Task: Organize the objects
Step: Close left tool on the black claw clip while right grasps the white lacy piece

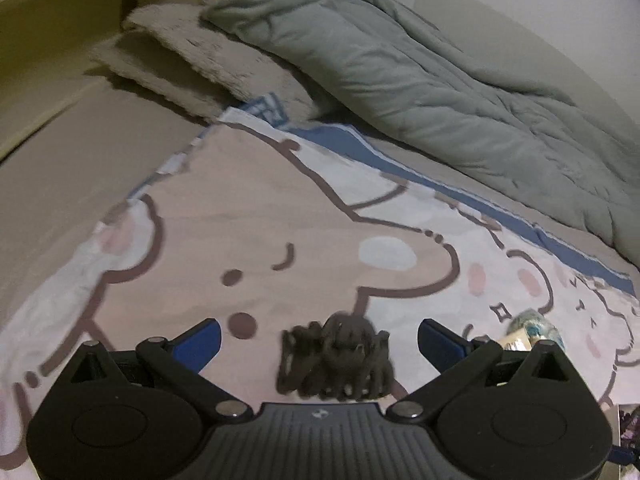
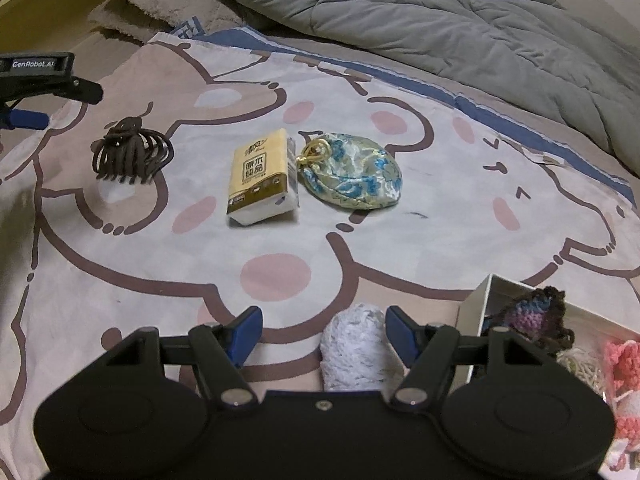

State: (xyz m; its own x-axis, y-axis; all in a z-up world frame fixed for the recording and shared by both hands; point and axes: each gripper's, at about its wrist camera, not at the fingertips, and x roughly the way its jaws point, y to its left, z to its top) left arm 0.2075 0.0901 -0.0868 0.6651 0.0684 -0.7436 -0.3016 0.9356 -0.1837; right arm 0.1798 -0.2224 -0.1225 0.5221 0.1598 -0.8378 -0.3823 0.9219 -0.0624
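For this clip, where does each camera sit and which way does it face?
Left wrist: rides on the left gripper, angled down across the bed; sees the dark hair claw between its open blue fingers, the cartoon cloth and grey quilt.
Right wrist: rides on the right gripper, angled down; a white knitted piece lies between its open fingers, with a box to the right.
Shared: hair claw, cloth, quilt, patterned pouch; the right view also catches the left gripper.

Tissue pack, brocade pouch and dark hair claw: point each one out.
tissue pack [image 2: 262, 176]: right wrist view, middle of its yellow printed face.
brocade pouch [image 2: 356, 174]: right wrist view, centre of the blue floral fabric.
dark hair claw [image 2: 130, 154]: right wrist view, middle of its looped prongs.
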